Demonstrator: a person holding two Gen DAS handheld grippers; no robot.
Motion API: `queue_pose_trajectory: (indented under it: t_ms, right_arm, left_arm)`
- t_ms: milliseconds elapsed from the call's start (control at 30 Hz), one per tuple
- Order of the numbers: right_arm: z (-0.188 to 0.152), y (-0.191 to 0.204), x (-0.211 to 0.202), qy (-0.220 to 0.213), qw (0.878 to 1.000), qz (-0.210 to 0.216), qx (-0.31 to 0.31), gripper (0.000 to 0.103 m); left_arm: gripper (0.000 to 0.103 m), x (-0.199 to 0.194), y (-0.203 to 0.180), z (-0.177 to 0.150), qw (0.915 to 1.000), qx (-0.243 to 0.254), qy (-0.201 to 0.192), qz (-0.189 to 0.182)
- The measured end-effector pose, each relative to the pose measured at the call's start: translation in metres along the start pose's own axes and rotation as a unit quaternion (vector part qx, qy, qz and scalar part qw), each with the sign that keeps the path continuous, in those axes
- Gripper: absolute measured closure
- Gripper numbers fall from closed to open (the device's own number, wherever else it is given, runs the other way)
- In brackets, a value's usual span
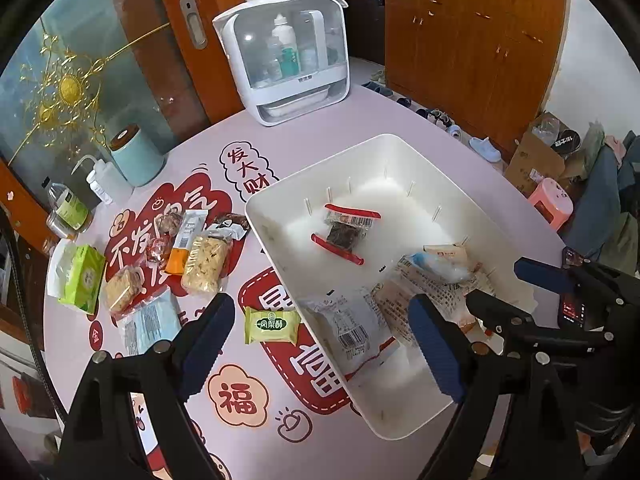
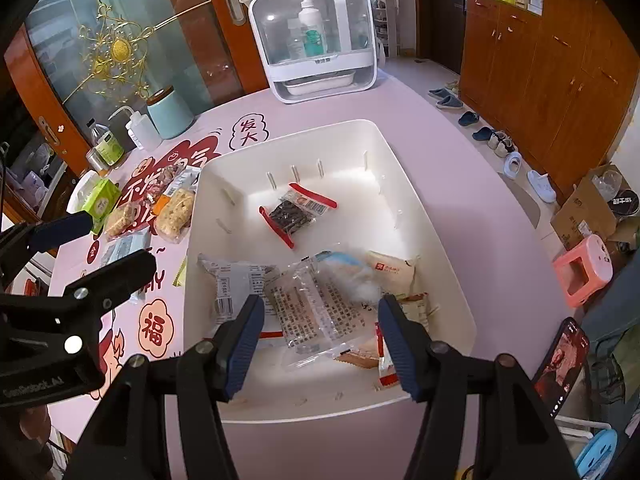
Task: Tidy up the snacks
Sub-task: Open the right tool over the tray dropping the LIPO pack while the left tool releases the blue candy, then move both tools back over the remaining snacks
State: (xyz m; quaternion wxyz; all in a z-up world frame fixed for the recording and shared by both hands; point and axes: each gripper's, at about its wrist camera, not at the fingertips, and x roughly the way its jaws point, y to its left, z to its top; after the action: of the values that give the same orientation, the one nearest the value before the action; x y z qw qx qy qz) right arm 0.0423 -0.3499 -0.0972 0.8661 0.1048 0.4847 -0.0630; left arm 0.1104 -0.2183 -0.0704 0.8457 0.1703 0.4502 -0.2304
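Observation:
A white bin [image 1: 264, 216] [image 2: 440, 248] sits on the pink table and holds several snack packets, among them a red-edged dark packet [image 1: 344, 232] [image 2: 294, 212] and a clear printed packet [image 2: 316, 312]. My left gripper [image 1: 320, 344] is open and empty over the bin's left rim, above a green pineapple cake packet [image 1: 272, 325] on the table. My right gripper [image 2: 320, 340] is open and empty above the bin's near end; it also shows in the left wrist view [image 1: 480, 280]. Loose snacks [image 1: 200, 264] [image 2: 172, 212] lie left of the bin.
A white sterilizer cabinet [image 1: 288, 56] [image 2: 320, 36] stands at the table's far edge. A teal canister [image 1: 136, 156], squeeze bottle [image 1: 98, 182], small bottle [image 1: 70, 210] and green tissue pack [image 1: 82, 280] sit at left. A phone [image 2: 560, 364] and pink stool [image 2: 584, 276] are right.

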Motion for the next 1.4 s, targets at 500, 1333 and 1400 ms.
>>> queue_pose_trajectory:
  t_ms: [500,1333,1400]
  right_arm:
    - [-0.009,0.029,-0.008,-0.004,1.0,-0.003,0.009,0.043]
    - [-0.039,0.182,0.003,0.008,0.999,0.0,-0.04,0.043]
    - [-0.046,0.195,0.008,0.015,0.999,-0.002,-0.038,0.043]
  left_arm:
    - [0.015,-0.028,0.027,-0.022,0.9998,0.003,-0.017,0.013]
    - [0.015,-0.052,0.198,-0.117,0.9947,-0.092,0.004,0.045]
    - [0.015,-0.049,0.215,-0.127,0.9942,-0.099,0.011,0.042]
